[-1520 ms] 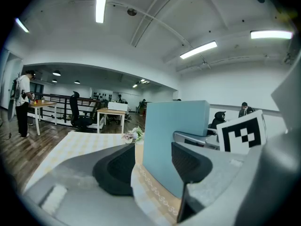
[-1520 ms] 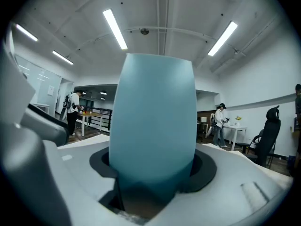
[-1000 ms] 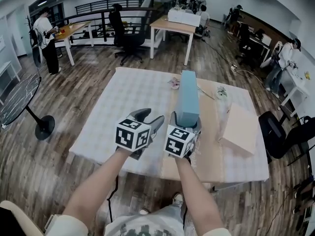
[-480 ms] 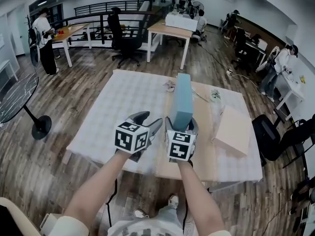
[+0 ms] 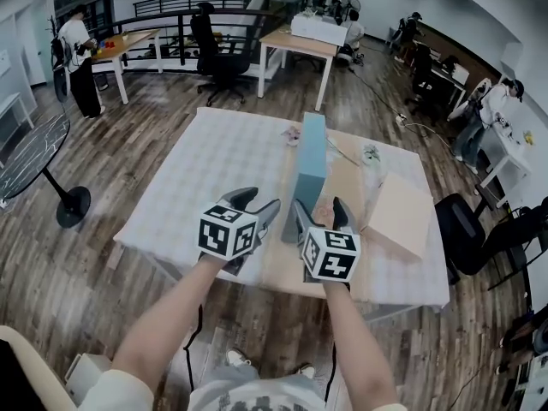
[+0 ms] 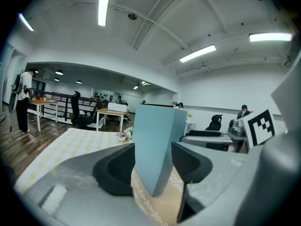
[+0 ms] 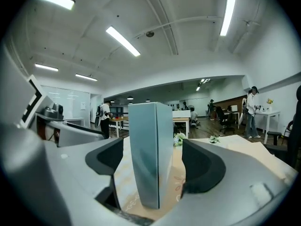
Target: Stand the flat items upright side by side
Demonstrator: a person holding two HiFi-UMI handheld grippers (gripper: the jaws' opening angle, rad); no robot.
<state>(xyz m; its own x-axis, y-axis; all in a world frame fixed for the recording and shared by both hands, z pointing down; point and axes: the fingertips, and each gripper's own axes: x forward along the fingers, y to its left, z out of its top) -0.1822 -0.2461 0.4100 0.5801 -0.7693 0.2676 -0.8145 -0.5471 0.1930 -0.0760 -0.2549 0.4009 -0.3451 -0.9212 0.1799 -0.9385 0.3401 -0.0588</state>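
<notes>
Blue box [image 5: 310, 168]: upright on the table [image 5: 214, 169], standing free.
Right gripper [image 5: 321, 216]: jaws just opened, spread either side of the box without touching it.
Left gripper [image 5: 258, 205]: spread, holding nothing, just left of the box.
Beige board [image 5: 399, 215]: flat, right of the box; probably the next item to lift and stand alongside.

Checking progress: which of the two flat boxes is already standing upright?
The blue box. It stands on its edge, while the beige box to its right lies on its broad face.
</notes>
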